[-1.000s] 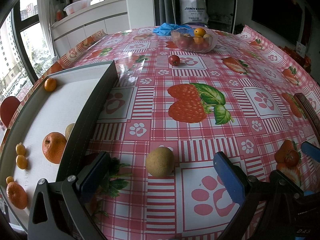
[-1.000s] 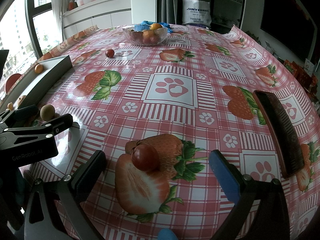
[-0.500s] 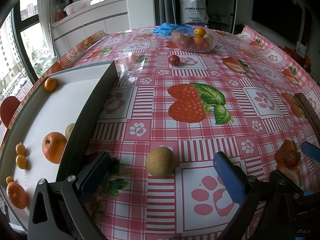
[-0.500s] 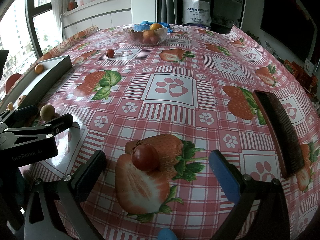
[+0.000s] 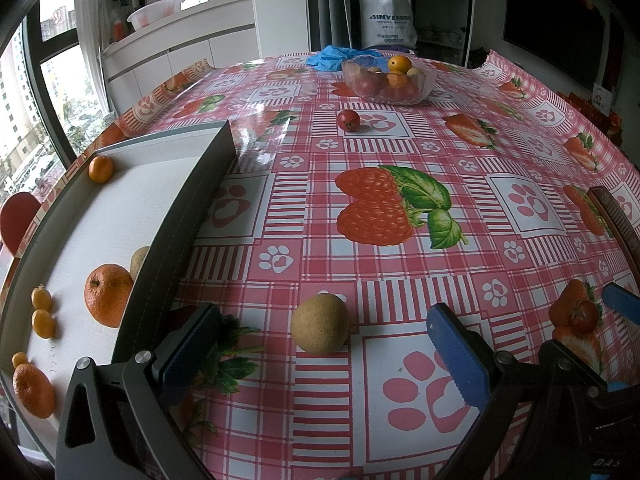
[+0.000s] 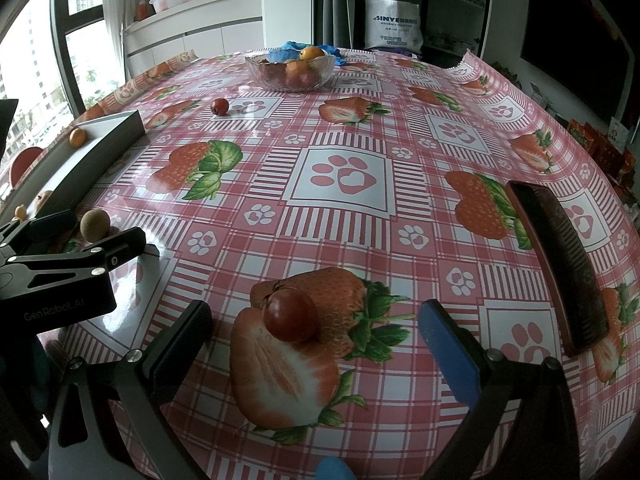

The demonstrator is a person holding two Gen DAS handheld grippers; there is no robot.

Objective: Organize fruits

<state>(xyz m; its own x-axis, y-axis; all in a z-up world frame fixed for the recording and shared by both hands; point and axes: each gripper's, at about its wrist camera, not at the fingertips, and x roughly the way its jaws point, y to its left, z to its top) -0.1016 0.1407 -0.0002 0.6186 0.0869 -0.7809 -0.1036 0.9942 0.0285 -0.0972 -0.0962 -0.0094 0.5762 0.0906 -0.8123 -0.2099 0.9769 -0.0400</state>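
Both tools released on the table: the left tool [image 5: 320,344] frames a firm tan fruit [image 5: 320,323] beside the tray [image 5: 188,208], the right tool [image 6: 316,344] a small, slippery, easily bruised tomato [image 6: 291,317], best pinched across its middle.

Soft daylight enters through the windows [image 5: 28,128] far left of the jaws, leaving pale glare on the glossy tablecloth [image 6: 256,110] ahead. Shadows are faint. Fisheye distortion bends the edges; corners darken; focus is sharp.
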